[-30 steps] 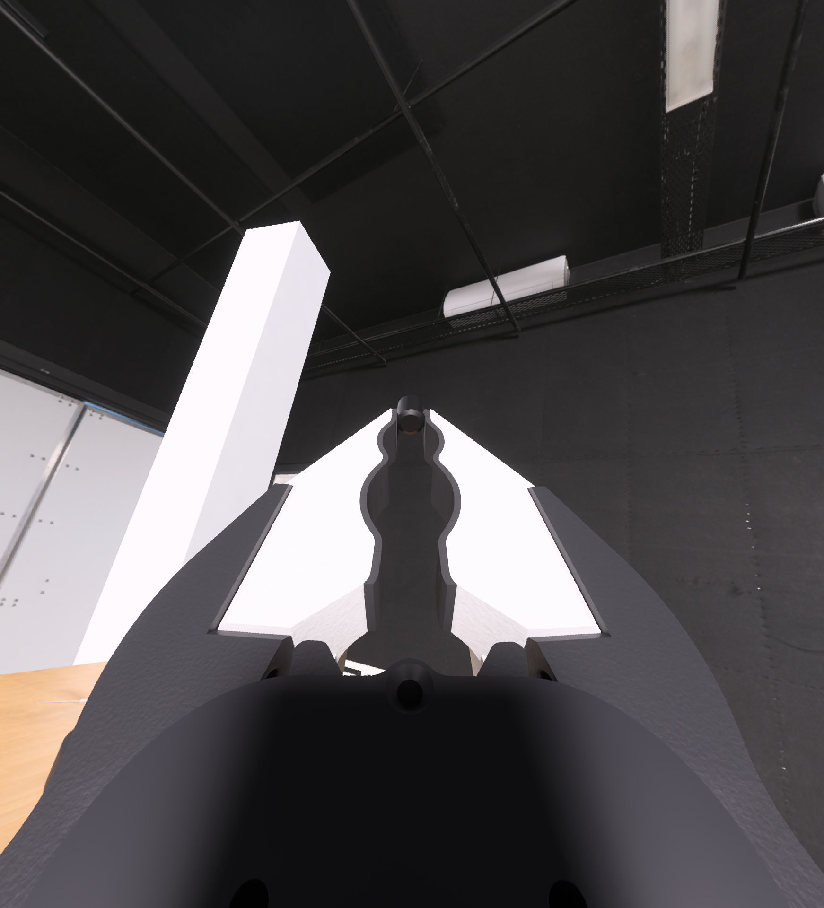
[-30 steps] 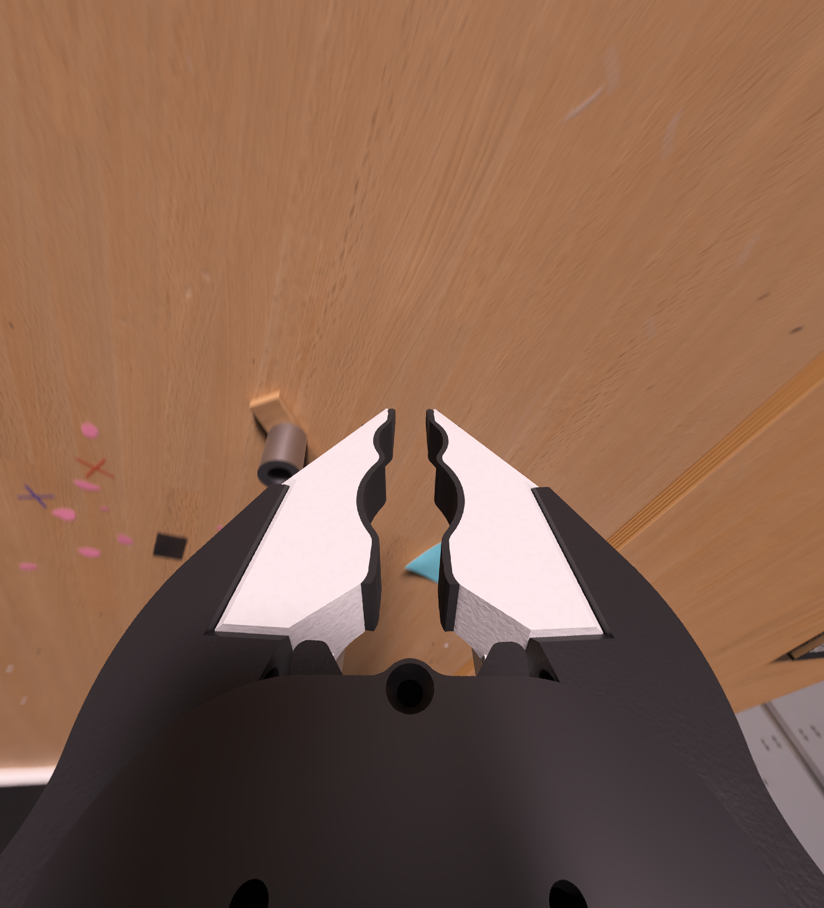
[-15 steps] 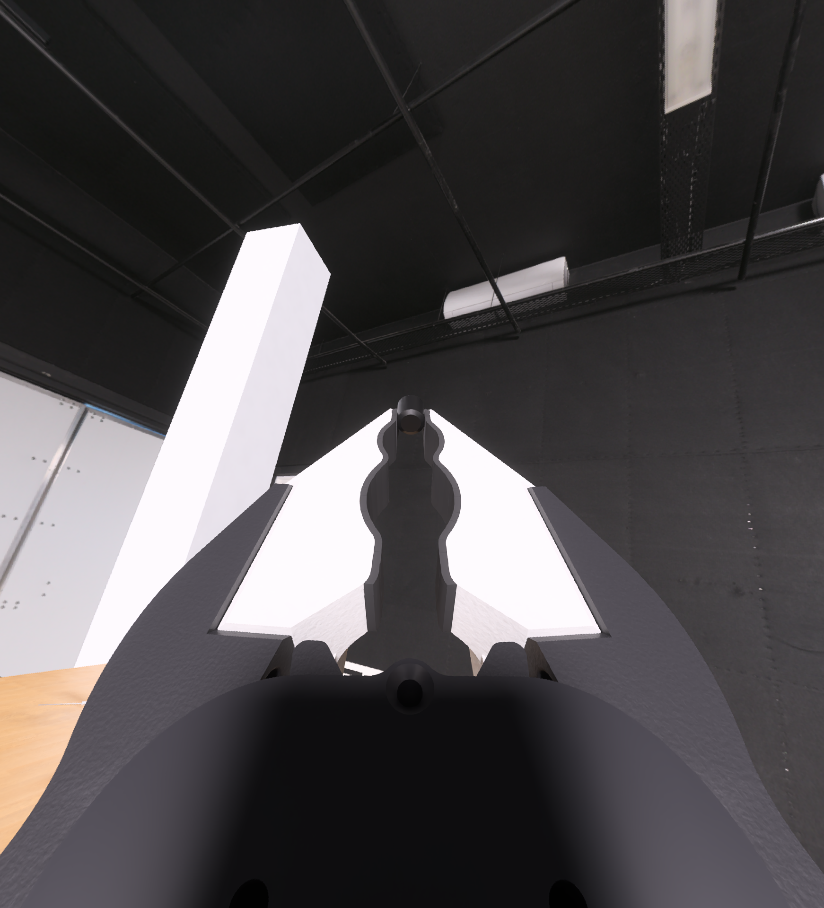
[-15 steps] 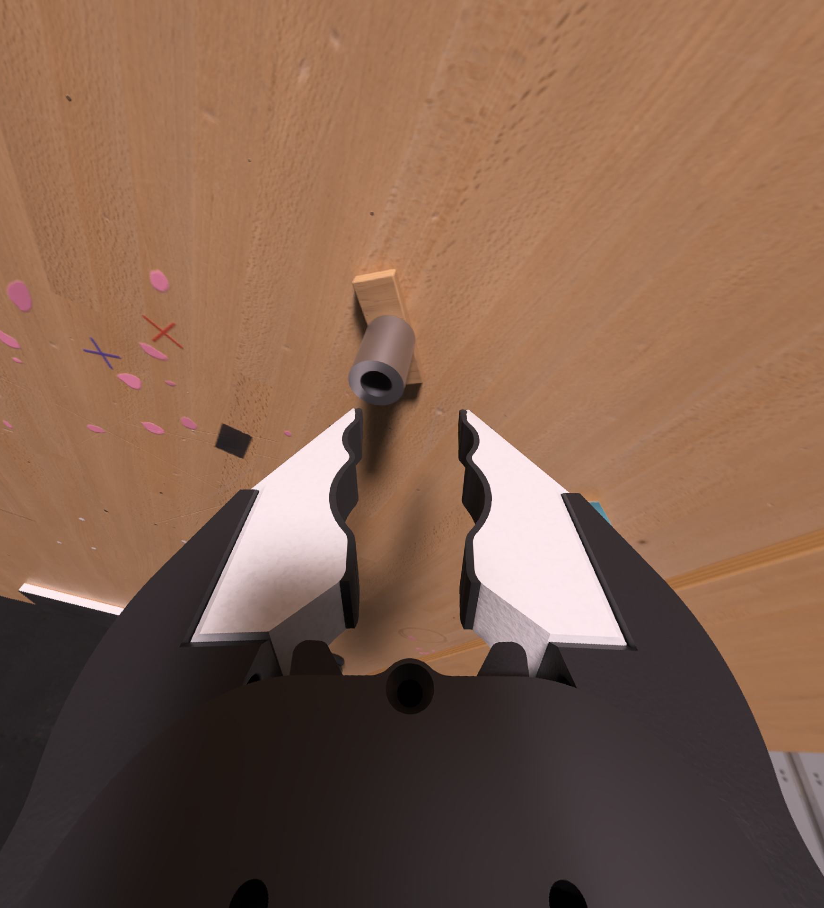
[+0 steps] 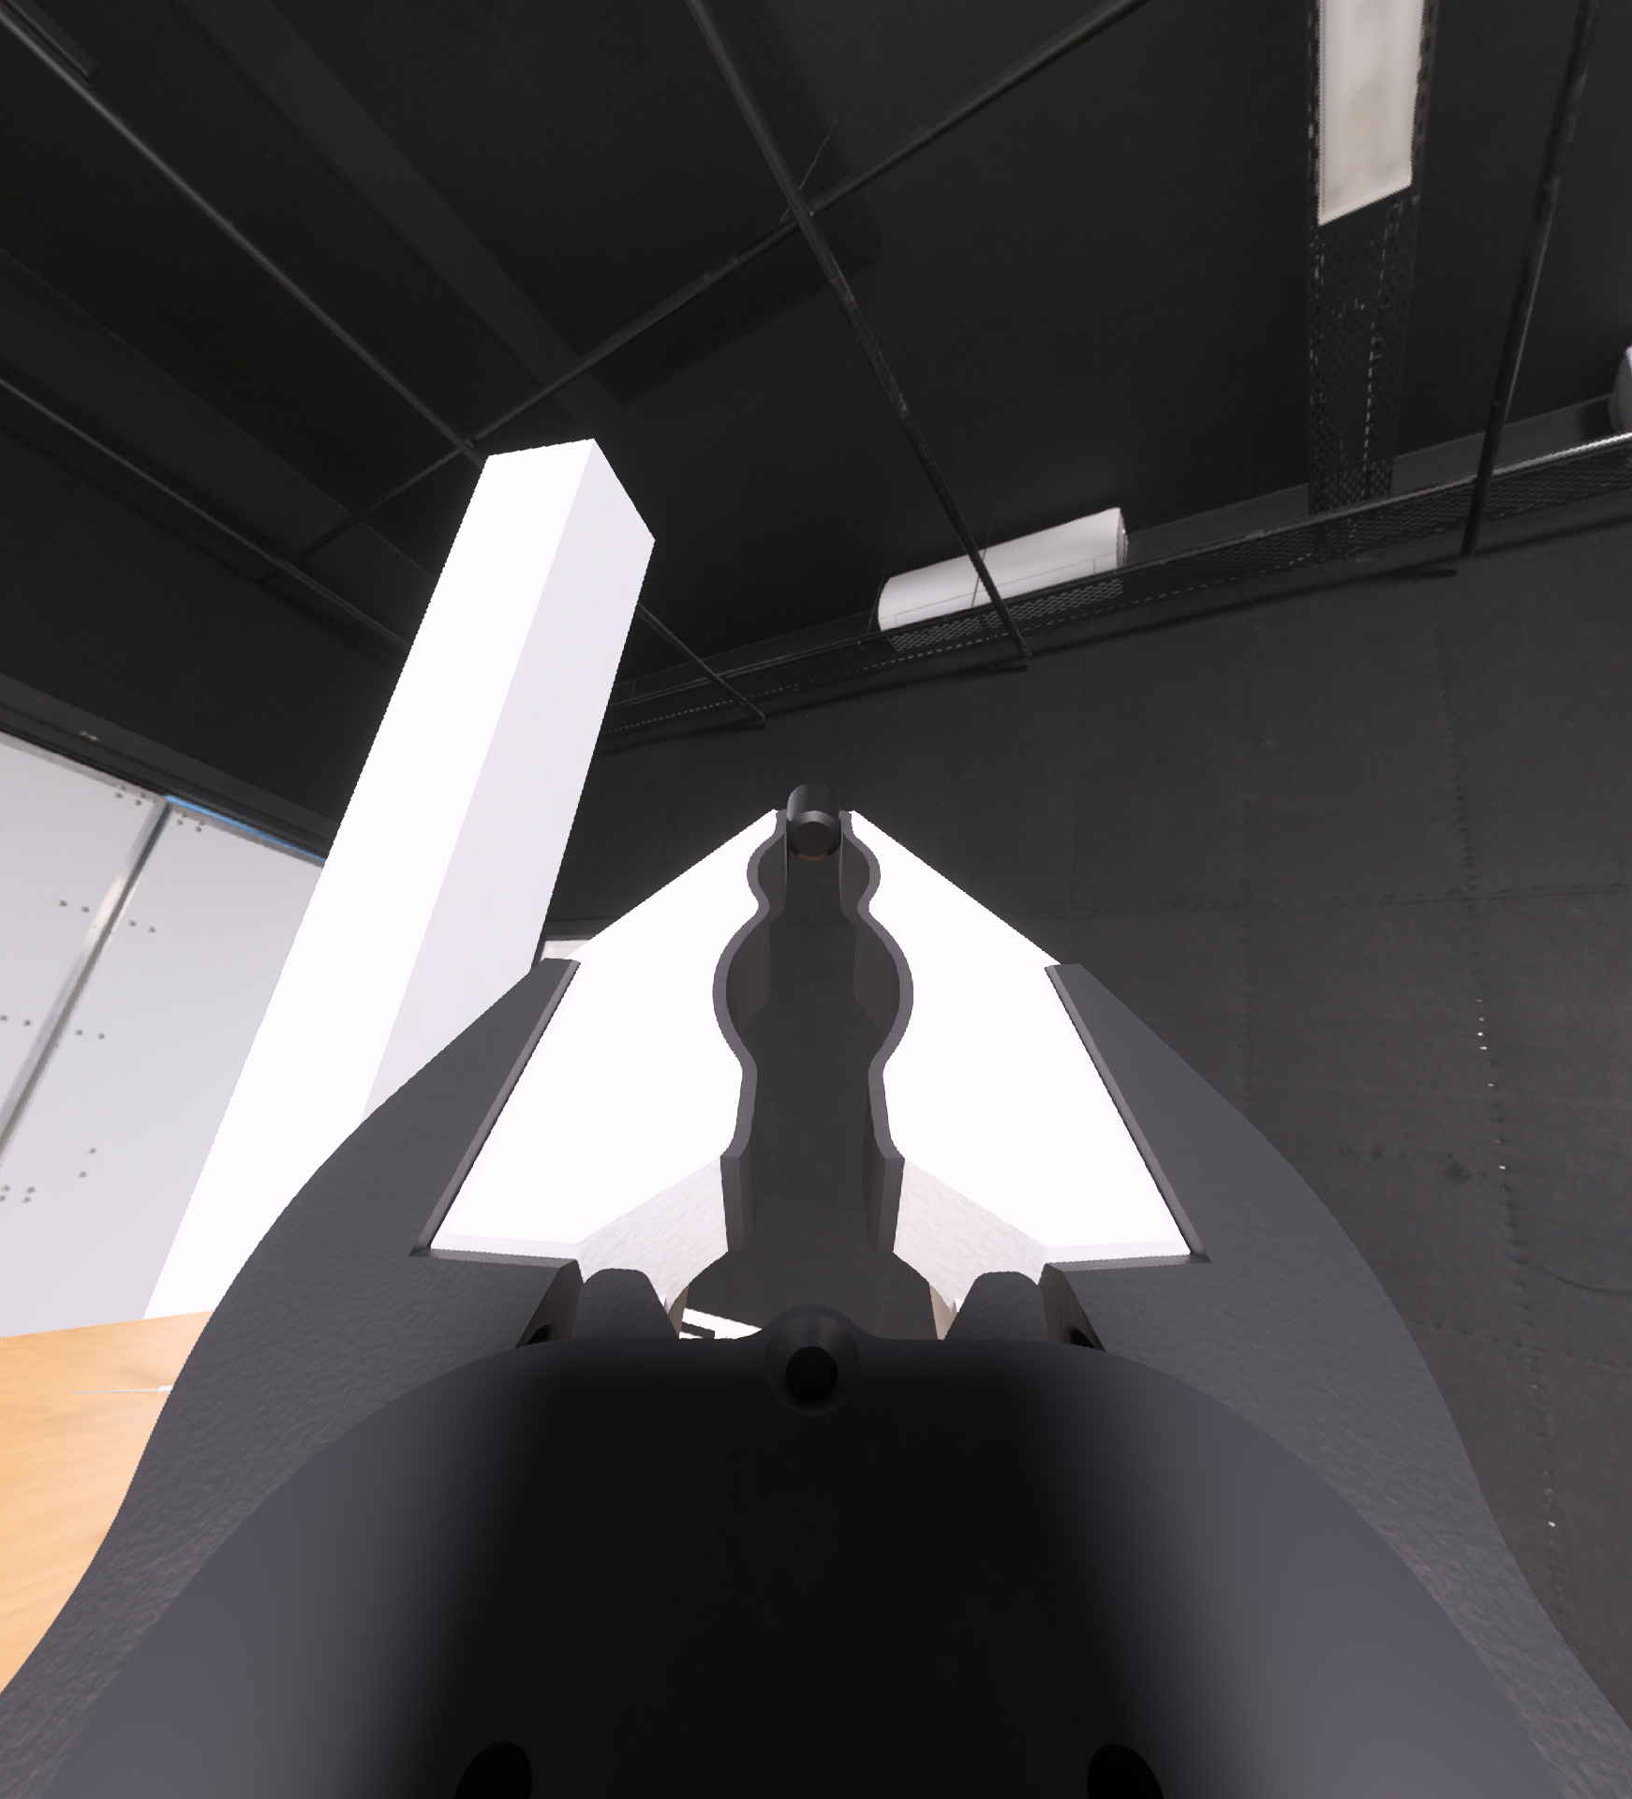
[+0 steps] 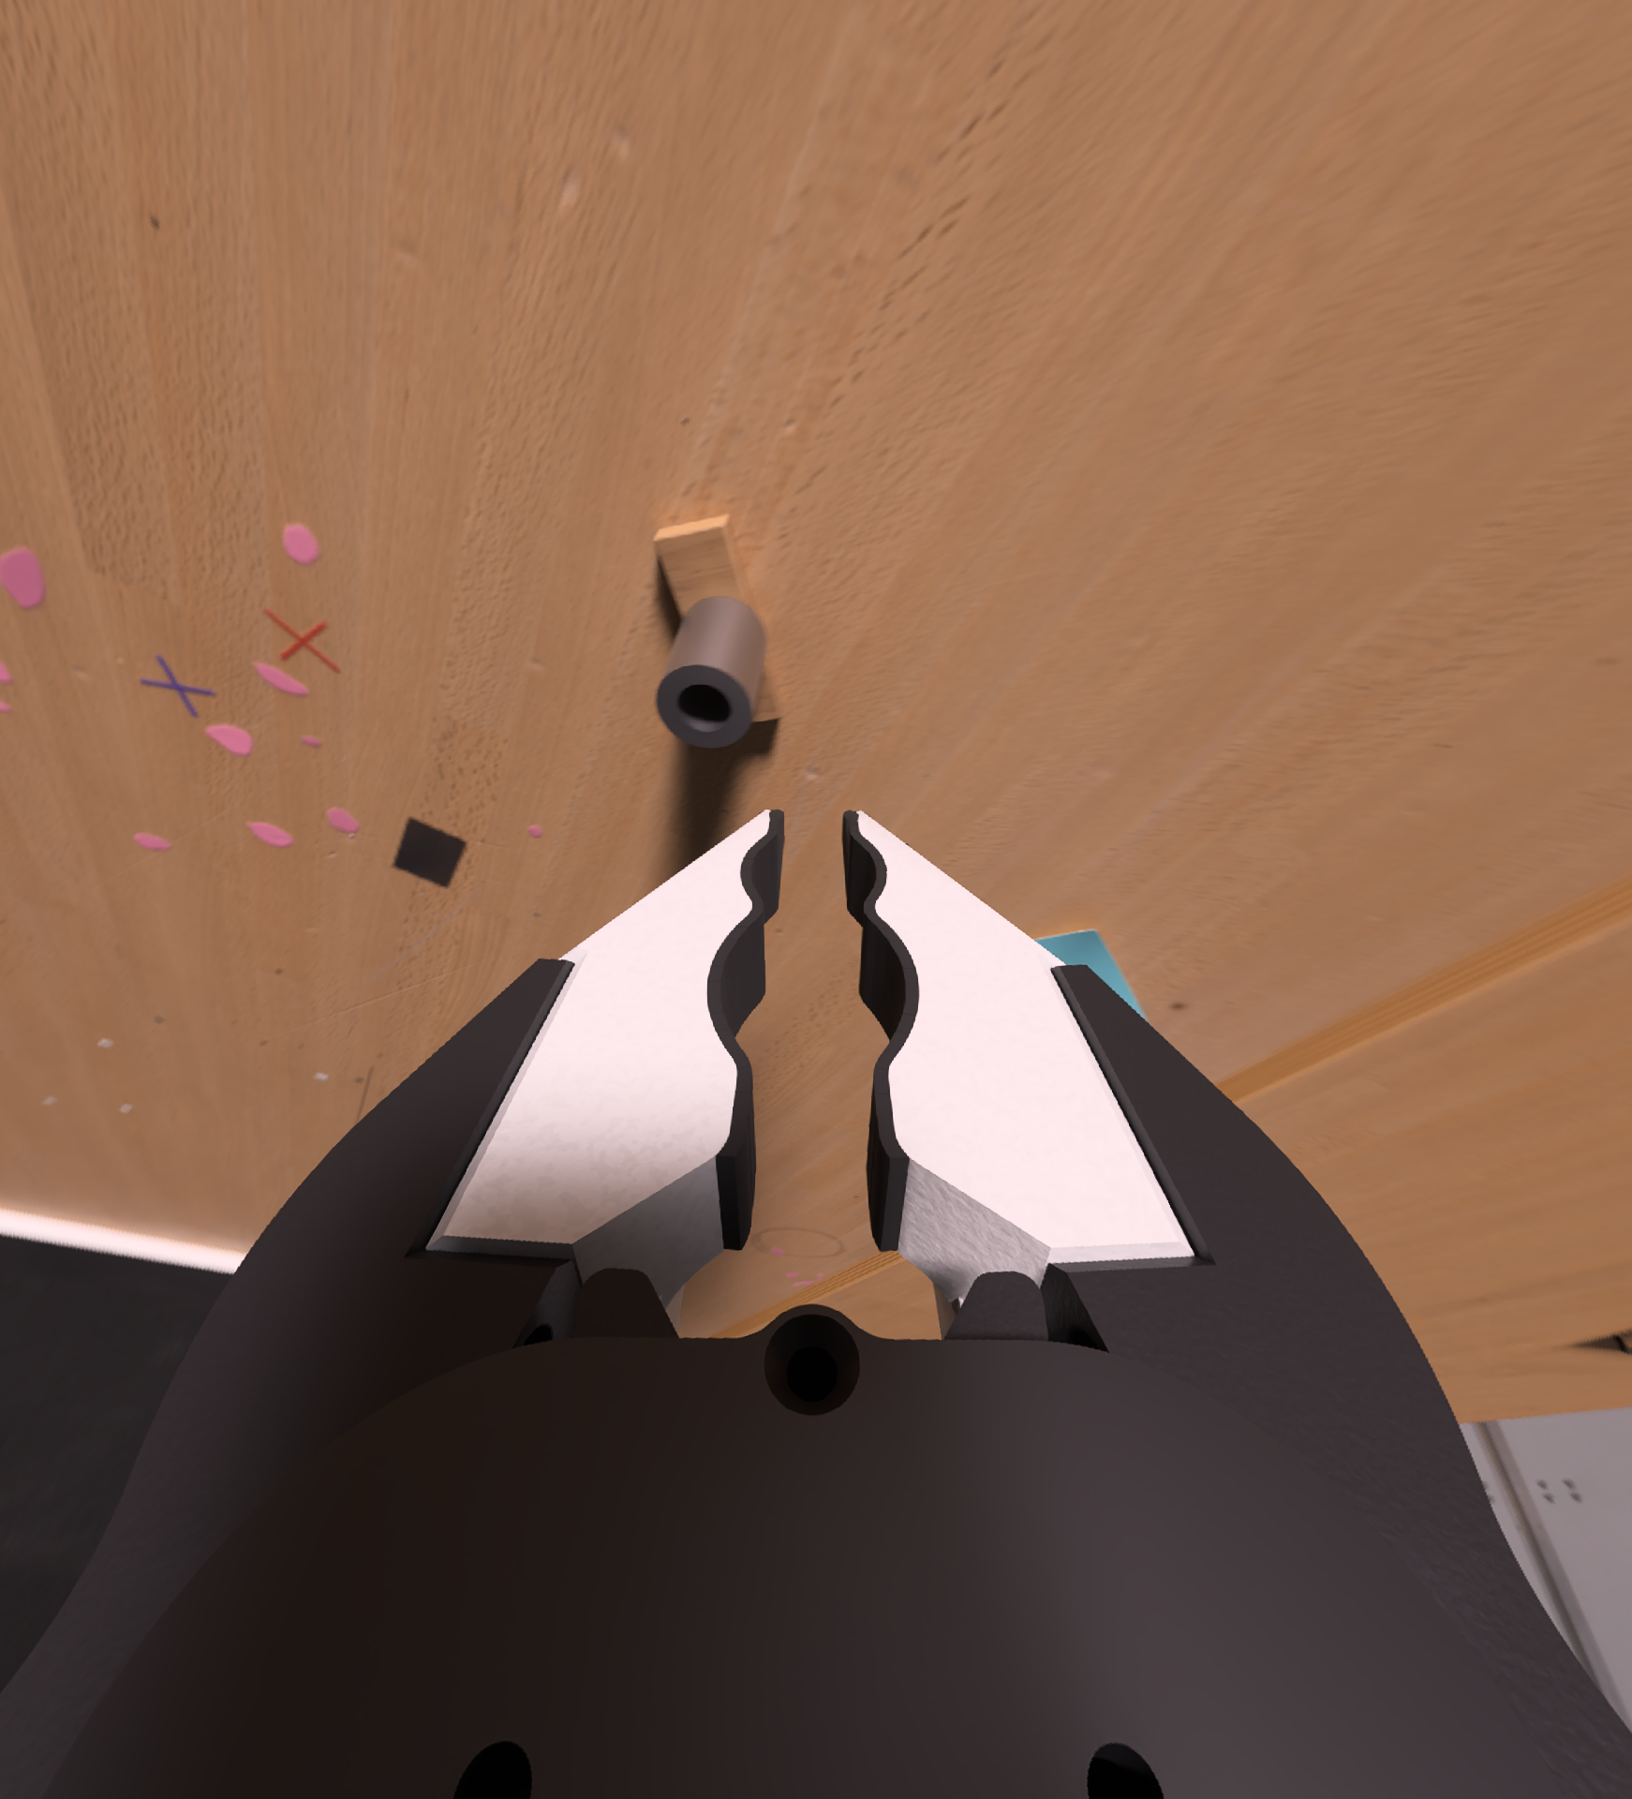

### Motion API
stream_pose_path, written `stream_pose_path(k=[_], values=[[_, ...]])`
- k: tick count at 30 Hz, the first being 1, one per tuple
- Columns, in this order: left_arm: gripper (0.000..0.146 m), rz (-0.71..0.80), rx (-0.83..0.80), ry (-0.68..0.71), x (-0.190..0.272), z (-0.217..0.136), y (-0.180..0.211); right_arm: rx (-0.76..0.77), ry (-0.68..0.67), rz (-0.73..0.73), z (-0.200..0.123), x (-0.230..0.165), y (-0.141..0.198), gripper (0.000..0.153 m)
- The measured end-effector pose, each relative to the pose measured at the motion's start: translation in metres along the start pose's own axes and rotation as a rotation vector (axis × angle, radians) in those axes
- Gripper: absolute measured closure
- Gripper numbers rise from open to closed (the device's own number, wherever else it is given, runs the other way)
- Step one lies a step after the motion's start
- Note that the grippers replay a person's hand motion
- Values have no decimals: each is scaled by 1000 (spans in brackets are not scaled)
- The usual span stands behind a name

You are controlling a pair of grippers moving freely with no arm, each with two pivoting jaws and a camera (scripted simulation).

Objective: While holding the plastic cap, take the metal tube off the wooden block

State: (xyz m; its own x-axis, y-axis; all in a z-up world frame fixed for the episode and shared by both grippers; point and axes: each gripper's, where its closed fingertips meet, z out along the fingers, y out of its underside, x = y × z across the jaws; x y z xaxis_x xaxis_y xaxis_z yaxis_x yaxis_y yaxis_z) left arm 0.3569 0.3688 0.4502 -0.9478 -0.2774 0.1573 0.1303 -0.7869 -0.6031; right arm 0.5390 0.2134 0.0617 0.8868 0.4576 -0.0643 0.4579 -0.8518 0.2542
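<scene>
My right hand-held gripper [image 6: 810,827] is slightly open and empty; the tube [image 6: 713,672] sits just ahead, a bit left, on the block [image 6: 695,560], bore facing me. The left hand-held gripper [image 5: 813,827], pointed away, pinches the cap [image 5: 812,826].

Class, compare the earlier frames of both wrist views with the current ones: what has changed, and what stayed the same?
The right gripper swung to face the metal tube on the wooden block; its jaws widened, then narrowed again, holding nothing. The left gripper stayed put, clamped on the plastic cap. The tube has not left the block.
</scene>
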Motion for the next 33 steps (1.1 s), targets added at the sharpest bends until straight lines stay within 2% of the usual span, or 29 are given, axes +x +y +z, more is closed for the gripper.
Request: stream_pose_path(k=[7, 10, 12, 14, 17, 19, 22, 23, 29, 33], values=[[137, 0, 4, 2, 1, -1, -1, 145, 199, 39, -40, 40, -26, 144], [137, -2, 4, 3, 1, -1, -1, 186, 264, 99, -42, 57, -37, 143], [137, -3, 5, 4, 1, -1, -2, 151, 270, 114, -37, 59, -34, 133], [137, -1, 9, 4, 1, -2, -3, 132, 227, 111, -33, 50, -29, 122], [137, 2, 14, 3, 2, -3, -5, 133, -10, 89, -23, 9, -19, 119], [137, 4, 15, 2, 2, -3, -5, 63, -138, 96, -13, -15, -7, 110], [137, 3, 8, 2, 2, -2, -3, -78, -238, 89, 7, -36, 10, 94], [137, 1, 6, 3, 2, -2, -2, -87, -247, 86, 11, -37, 10, 89], [137, 0, 7, 0, 1, -2, -2, -99, -236, 39, 24, -36, 1, 83], [137, 4, 8, 1, 2, -2, -3, -87, -155, -8, 24, -30, -2, 68]])
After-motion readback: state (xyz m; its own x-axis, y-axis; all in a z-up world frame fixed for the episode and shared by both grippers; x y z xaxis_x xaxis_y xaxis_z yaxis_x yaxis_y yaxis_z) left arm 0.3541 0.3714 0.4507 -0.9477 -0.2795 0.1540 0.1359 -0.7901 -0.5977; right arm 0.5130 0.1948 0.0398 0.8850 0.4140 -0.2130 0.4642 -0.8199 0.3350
